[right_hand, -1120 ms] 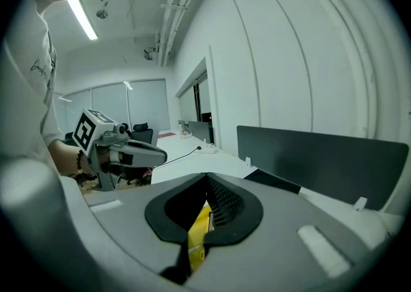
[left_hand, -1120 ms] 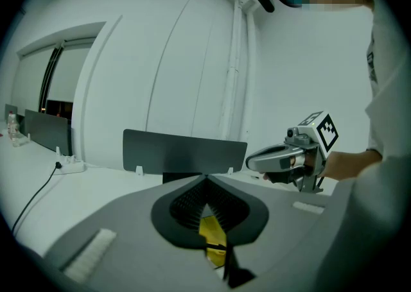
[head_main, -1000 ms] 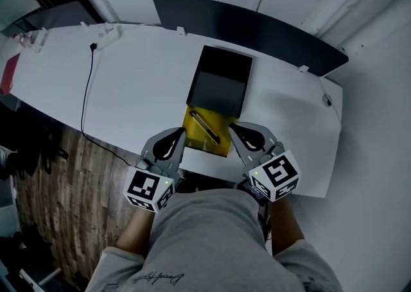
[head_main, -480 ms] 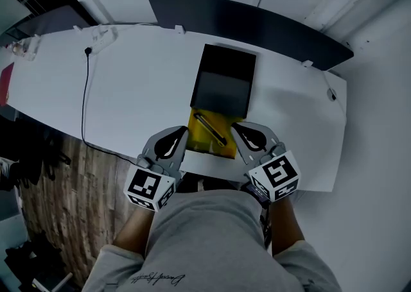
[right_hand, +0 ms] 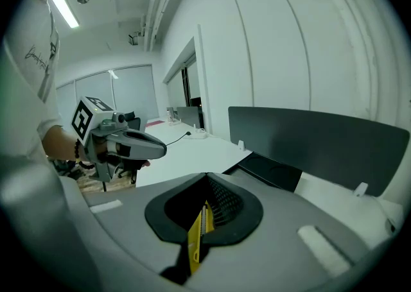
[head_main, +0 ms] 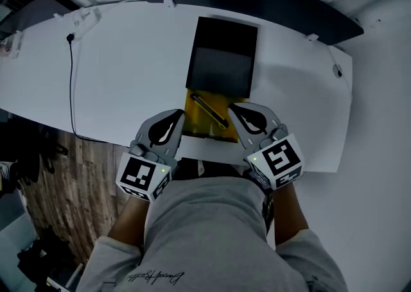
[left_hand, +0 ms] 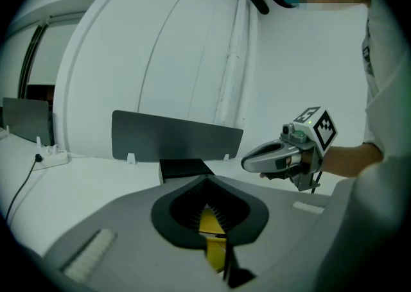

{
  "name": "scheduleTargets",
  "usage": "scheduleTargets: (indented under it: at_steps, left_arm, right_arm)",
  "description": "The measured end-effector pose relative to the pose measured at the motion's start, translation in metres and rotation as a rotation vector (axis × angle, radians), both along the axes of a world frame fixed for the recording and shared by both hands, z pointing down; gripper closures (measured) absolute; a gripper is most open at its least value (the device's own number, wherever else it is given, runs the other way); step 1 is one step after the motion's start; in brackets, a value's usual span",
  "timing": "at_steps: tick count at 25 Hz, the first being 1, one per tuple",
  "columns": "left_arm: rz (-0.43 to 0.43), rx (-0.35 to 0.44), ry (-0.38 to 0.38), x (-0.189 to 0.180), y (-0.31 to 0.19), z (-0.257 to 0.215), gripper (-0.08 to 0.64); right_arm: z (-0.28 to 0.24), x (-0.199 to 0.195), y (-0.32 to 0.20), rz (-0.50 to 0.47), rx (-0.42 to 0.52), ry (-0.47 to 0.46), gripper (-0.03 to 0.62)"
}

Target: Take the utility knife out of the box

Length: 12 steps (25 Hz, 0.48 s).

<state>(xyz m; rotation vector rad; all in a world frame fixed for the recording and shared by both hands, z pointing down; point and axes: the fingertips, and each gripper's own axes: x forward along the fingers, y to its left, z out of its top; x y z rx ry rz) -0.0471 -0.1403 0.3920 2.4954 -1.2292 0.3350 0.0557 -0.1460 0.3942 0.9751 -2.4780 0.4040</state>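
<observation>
The knife (head_main: 209, 111) lies aslant in the yellow tray (head_main: 192, 129), which sticks out of the near end of the black box (head_main: 221, 60) on the white table (head_main: 128, 72). It sits between the two claws. The left gripper (head_main: 180, 116) has its tip at the tray's left edge. The right gripper (head_main: 232, 108) has its tip at the tray's right edge, just beside the knife's near end. I cannot tell whether either tip touches the tray. Both claws are closed, jaws together with nothing held, and yellow shows only through the slot behind the tips. The person holds both out in front of the body at the table's near edge, pointing forward and somewhat down, noses angled in towards each other.
</observation>
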Motion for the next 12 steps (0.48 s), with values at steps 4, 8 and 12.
scheduleTargets:
  at_steps: [4,8,12]
  left_arm:
    - [0.012,-0.015,-0.005,0.002,-0.002,0.012,0.560]
    - [0.016,-0.032,-0.015,0.000,-0.001,0.027,0.560]
    - [0.016,-0.048,-0.025,-0.003,-0.001,0.041,0.560]
  right_arm:
    - [0.013,0.002,-0.002,0.003,-0.017,0.020,0.578]
    - [0.032,0.003,0.002,0.000,-0.045,0.048,0.578]
    - [0.050,0.003,0.004,-0.002,-0.067,0.070,0.578]
